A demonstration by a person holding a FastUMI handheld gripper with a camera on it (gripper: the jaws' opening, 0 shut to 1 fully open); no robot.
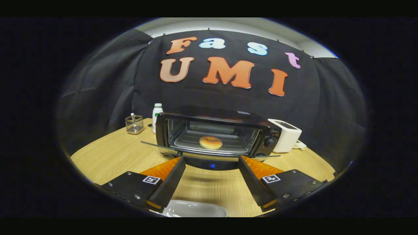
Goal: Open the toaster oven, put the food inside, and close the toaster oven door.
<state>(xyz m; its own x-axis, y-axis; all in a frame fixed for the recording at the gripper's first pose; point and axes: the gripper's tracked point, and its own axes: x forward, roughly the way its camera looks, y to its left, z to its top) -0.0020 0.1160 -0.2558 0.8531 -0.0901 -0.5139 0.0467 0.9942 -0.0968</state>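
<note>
A black toaster oven (pixel 261 130) stands on the wooden table (pixel 107 156) with its glass door (pixel 209 157) folded down flat toward me. A round golden bun (pixel 210 142) lies on the metal tray inside. My gripper (pixel 211 159) is open, its fingertips just under the front edge of the lowered door, one at each side of its middle, with nothing between them. I cannot tell whether the tips touch the door.
A white plate (pixel 196 209) lies on the table below the fingers. A white toaster (pixel 287 134) stands right of the oven. Left of the oven are a white bottle (pixel 157 116) and a wire holder (pixel 134 124).
</note>
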